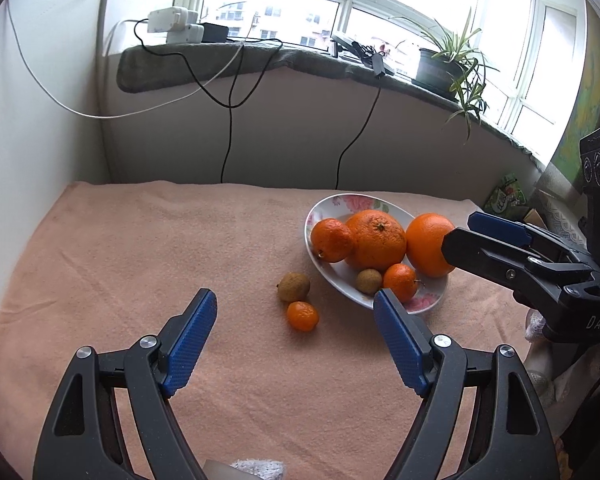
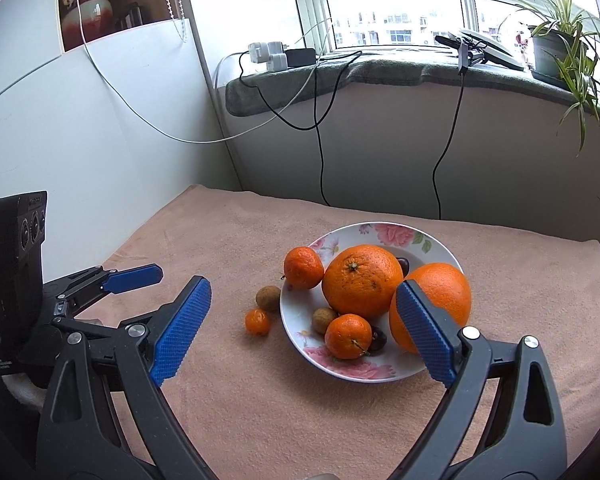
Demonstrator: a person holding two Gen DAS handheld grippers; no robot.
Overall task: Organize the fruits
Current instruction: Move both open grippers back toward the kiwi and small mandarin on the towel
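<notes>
A flowered plate holds a big orange, two mandarins, a brown longan and dark small fruit. A second big orange sits at the plate's right edge. On the cloth left of the plate lie a longan and a tiny mandarin. My left gripper is open just short of these two. My right gripper is open in front of the plate, empty.
A pink towel covers the table. A white panel walls the left side. Black and white cables hang from the sill behind, which carries chargers and a potted plant. A green packet lies at the far right.
</notes>
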